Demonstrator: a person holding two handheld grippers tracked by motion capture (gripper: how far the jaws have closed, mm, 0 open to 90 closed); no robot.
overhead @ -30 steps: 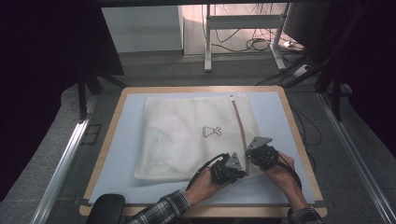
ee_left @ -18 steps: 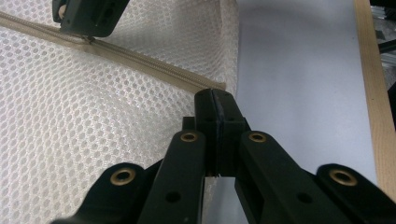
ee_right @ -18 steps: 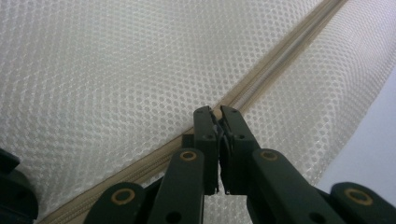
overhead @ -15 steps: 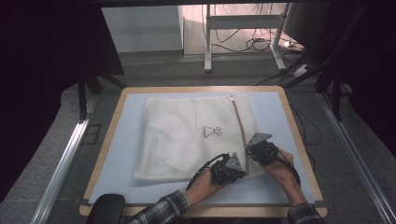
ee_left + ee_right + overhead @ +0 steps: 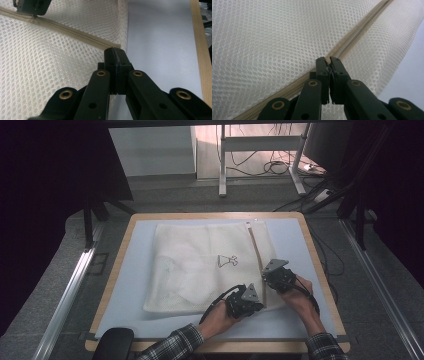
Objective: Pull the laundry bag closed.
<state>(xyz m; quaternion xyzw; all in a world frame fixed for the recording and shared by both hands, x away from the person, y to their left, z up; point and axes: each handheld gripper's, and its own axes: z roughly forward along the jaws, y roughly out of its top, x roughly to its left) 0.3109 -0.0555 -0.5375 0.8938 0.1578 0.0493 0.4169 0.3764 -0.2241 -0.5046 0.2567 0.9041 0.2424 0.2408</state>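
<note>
A white mesh laundry bag [image 5: 200,265] lies flat on the pale blue mat [image 5: 132,285]. A beige zipper [image 5: 256,250] runs along its right side. My left gripper [image 5: 262,304] sits at the near end of that zipper, jaws shut on the bag's edge where the zipper tape [image 5: 75,32] ends. My left gripper's tips [image 5: 115,51] meet with mesh under them. Farther up the zipper [image 5: 362,30], my right gripper [image 5: 265,278] is shut, with a small piece that looks like the zipper pull pinched at its tips [image 5: 327,61]. The right gripper's body [image 5: 31,6] also shows in the left gripper view.
A small black dress logo [image 5: 227,261] marks the bag's middle. The table's wooden rim [image 5: 320,270] frames the mat, with bare mat right of the bag [image 5: 162,50]. A black rounded object [image 5: 112,345] sits at the near left corner. Cables and stand legs [image 5: 260,165] lie beyond the table.
The right gripper has edged slightly farther up along the zipper. The left gripper has stayed where it was.
</note>
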